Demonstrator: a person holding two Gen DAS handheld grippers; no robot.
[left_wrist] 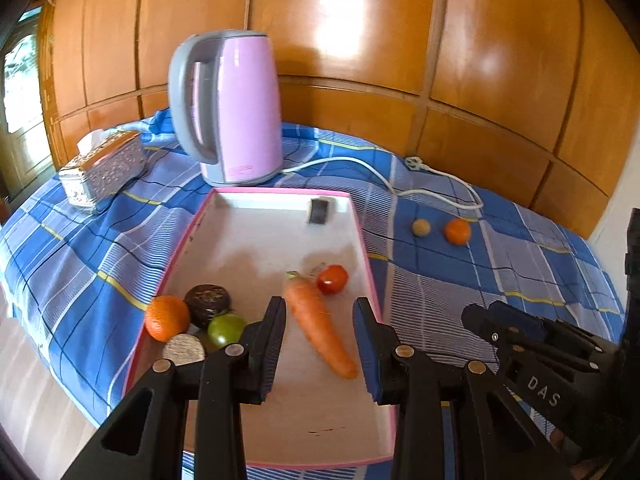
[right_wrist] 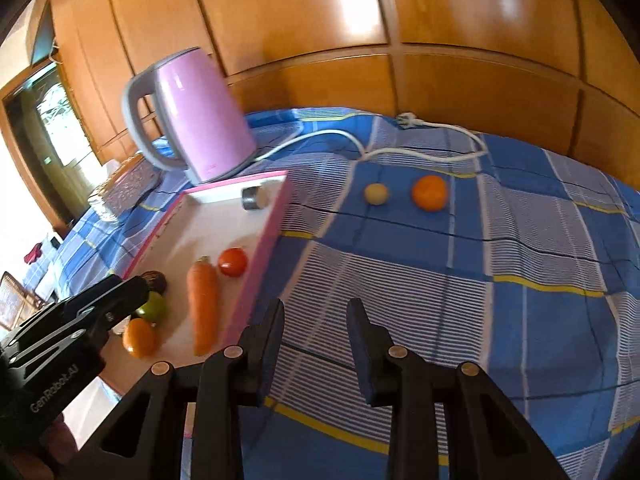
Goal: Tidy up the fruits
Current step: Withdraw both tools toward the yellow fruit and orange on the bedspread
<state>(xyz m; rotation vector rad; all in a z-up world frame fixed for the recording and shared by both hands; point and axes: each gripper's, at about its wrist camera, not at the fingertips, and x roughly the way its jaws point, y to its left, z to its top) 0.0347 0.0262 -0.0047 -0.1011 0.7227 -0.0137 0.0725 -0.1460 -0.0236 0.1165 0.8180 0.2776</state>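
A pink-rimmed white tray lies on the blue checked cloth. It holds a carrot, a red tomato, an orange, a dark brown fruit, a green fruit and a small dark block. A small yellowish fruit and an orange lie on the cloth right of the tray. My left gripper is open and empty above the carrot. My right gripper is open and empty over the cloth.
A pink electric kettle stands behind the tray, its white cord trailing right. A silver tissue box sits at the left. A wooden panelled wall backs the surface.
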